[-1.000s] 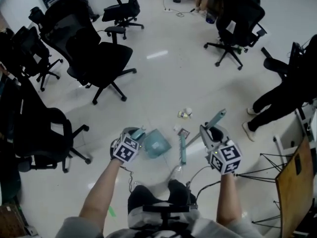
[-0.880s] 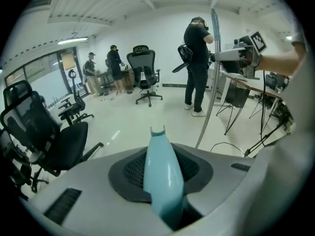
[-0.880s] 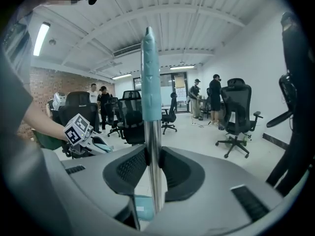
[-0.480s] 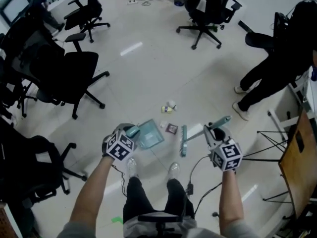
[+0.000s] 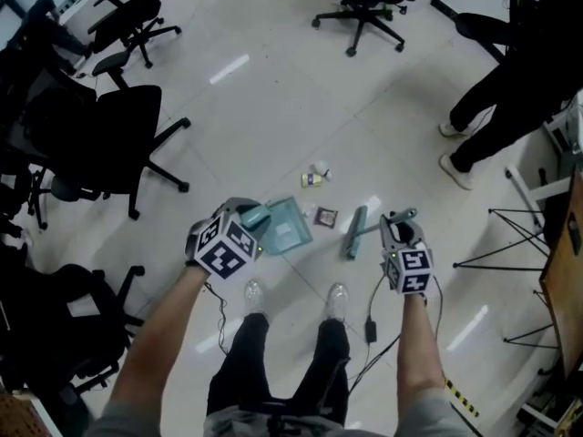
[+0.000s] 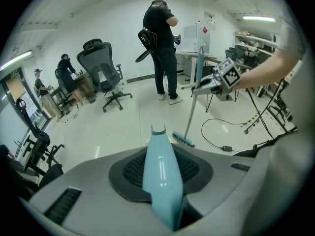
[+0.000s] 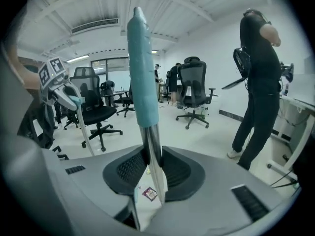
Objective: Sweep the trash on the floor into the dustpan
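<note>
— Dustpan (image 5: 290, 230): what is it like, and where?
— Teal plastic, a shallow square tray, smooth and slightly glossy. In the head view it is down by the pale, shiny floor (image 5: 273, 126); I can't tell if it touches. Its rounded, tapering handle (image 6: 161, 181) is clamped between the left gripper's (image 5: 248, 218) ribbed black pads (image 6: 130, 171).
— And the trash?
— A small dark square wrapper (image 5: 325, 216) lies at the pan's 3 o'clock, just beside its edge. A pale crumpled scrap (image 5: 315, 178) sits at the wrapper's 12 o'clock, apart from it.
— The broom (image 5: 355, 232)?
— It has a narrow teal head with short bristles, at the wrapper's 3 o'clock. The right gripper (image 5: 401, 223) is clenched on the bare metal shaft (image 7: 152, 146), just under the matt teal sleeve (image 7: 142, 73).
— What changed over the last second?
— The broom head was at the wrapper's 6 o'clock. Now the wrapper lies between head and pan. The pan has come closer to the wrapper, and the right gripper sits lower. Both grips are unchanged.
</note>
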`<state>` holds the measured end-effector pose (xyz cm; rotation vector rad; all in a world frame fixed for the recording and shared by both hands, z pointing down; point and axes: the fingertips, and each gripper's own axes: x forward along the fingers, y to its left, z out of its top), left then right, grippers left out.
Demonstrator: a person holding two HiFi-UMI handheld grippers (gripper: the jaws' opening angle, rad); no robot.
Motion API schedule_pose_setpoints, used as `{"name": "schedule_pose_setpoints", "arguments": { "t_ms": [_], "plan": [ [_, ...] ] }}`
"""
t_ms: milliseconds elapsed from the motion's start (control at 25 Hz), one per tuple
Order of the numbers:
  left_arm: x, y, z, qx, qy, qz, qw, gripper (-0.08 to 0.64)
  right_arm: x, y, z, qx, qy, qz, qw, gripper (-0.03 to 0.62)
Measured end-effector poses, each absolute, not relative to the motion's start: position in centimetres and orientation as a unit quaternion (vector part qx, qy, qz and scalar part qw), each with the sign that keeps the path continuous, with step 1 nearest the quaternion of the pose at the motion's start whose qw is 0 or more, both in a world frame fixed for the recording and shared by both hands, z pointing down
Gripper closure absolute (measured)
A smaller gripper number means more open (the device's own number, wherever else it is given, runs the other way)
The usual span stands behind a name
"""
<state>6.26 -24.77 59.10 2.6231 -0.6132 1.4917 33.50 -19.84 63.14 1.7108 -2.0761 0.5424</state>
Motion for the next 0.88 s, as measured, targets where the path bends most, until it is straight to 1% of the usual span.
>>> {"name": "schedule_pose_setpoints", "arguments": {
  "t_ms": [160,360,560,880],
  "plan": [
    [6.9,-25.8,59.1,0.855,-0.199,0.477,0.04,0.449,31.2,-20.2,64.8,0.595,-0.753,0.215,0.182,0.495],
    [6.9,-26.4,59.1,0.857,-0.194,0.476,0.044,0.451,28.3,-20.8,65.8,0.564,-0.769,0.263,0.145,0.485],
    [5.5,-26.5,59.3,0.855,-0.191,0.48,0.049,0.451,24.9,-21.8,65.7,0.526,-0.793,0.275,0.135,0.48],
    [3.2,-26.0,59.9,0.851,-0.183,0.488,0.062,0.45,21.4,-22.9,65.9,0.494,-0.805,0.316,0.087,0.474]
  ]
}}
